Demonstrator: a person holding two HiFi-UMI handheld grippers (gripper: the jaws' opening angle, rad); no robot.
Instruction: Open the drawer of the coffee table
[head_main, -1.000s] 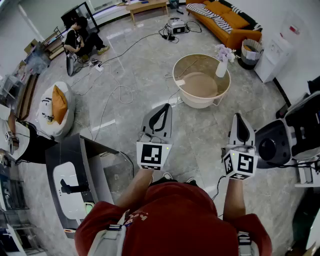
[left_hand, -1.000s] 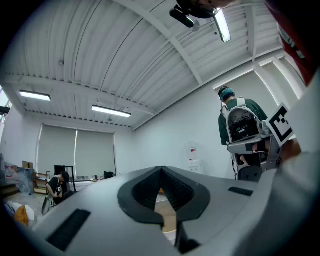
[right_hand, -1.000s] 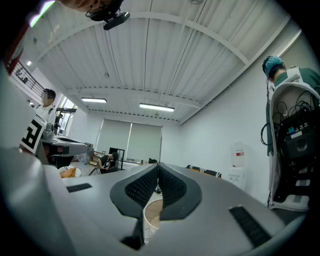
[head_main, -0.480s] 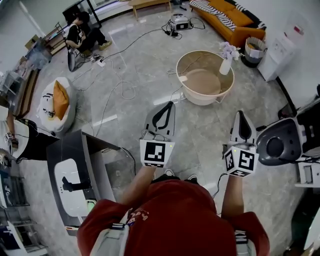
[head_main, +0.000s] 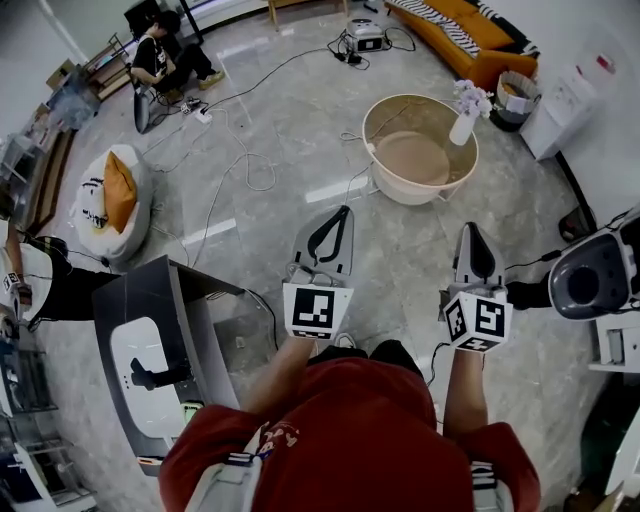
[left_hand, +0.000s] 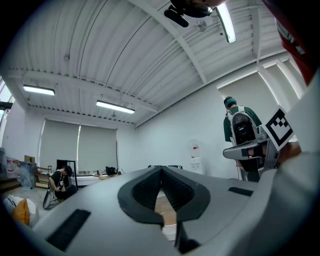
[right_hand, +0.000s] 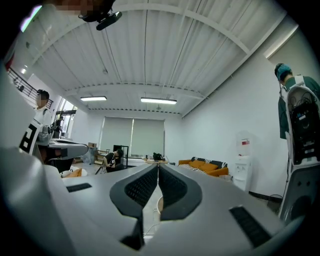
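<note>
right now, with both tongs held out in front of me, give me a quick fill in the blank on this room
1. The coffee table ahead is ___ in shape.
2. The vase of flowers standing on it is ___ in colour.
3. The left tongs and the right tongs are both ___, with nothing between them.
4. The sofa beyond the table is ___ in colour.

Missing words: round; white; shut; orange

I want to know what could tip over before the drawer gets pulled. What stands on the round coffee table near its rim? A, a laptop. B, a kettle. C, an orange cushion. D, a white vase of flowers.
D: the head view shows a white vase of flowers standing upright at the right rim of the round coffee table.
</note>
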